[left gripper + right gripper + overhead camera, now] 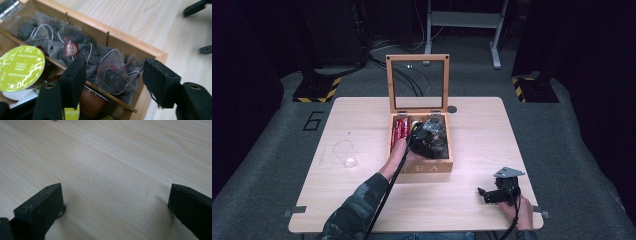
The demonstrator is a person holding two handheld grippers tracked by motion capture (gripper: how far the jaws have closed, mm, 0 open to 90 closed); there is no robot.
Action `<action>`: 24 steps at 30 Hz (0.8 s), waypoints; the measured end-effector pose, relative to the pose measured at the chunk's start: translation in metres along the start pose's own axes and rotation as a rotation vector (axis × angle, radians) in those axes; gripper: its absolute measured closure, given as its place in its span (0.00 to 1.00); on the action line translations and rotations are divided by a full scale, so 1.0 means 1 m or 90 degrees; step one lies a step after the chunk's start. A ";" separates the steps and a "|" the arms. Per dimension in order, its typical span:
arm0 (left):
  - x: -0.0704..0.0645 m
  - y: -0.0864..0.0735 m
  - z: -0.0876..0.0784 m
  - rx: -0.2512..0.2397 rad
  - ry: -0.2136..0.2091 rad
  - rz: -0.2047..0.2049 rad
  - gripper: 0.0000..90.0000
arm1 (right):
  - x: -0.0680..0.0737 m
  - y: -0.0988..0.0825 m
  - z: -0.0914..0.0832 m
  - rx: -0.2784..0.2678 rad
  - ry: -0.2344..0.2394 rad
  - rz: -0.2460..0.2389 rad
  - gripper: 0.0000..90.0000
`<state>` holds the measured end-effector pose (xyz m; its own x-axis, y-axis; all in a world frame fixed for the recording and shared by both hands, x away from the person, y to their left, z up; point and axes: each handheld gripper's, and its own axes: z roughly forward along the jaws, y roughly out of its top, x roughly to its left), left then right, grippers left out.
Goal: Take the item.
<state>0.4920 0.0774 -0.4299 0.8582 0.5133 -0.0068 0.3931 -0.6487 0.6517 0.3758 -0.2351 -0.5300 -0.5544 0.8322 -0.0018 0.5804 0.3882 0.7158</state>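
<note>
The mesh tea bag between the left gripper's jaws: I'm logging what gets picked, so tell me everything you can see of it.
The tea bag is a see-through mesh pyramid holding dark loose tea with reddish bits. A white string runs from it. It lies among similar bags in the wooden tea box, in the compartment along one side wall, leaning on neighbours and the thin divider. The left gripper frames it, jaws apart; its pads do not visibly press the bag.

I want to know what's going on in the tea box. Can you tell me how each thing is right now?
Wooden box: lid up, open.
Tea bags: piled in their compartment, not gripped.
Green capsule: foil lid sealed, in the next compartment.
Left gripper: open, jaws around a tea bag, not pressing it.
Right gripper: open, nothing between its jaws, over the bare table.
Clear bag: lying flat on the table.
</note>
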 end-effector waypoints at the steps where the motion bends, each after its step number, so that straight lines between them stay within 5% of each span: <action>1: 0.000 0.001 0.003 0.007 0.000 0.001 0.44 | 0.000 0.000 0.000 -0.001 0.000 0.000 0.00; 7: -0.004 0.004 0.014 0.058 0.010 0.022 0.62 | 0.000 0.000 0.000 0.000 -0.001 -0.001 0.00; 15: -0.007 0.005 0.021 0.075 0.019 0.039 0.80 | 0.000 0.000 0.000 0.002 0.000 0.000 0.00; 21: -0.008 0.004 0.018 0.055 0.029 0.039 0.84 | 0.000 0.000 0.000 0.001 0.000 -0.001 0.00; 22: -0.008 0.004 0.016 0.044 0.027 0.032 0.92 | 0.000 0.000 0.000 -0.001 0.000 0.000 0.00; 24: -0.007 0.004 0.013 0.036 0.027 0.034 0.93 | 0.000 0.000 0.000 0.002 0.000 -0.001 0.00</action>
<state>0.4920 0.0637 -0.4367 0.8638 0.5002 0.0601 0.3665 -0.7057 0.6063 0.3757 -0.2352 -0.5299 -0.5558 0.8313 -0.0030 0.5813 0.3912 0.7135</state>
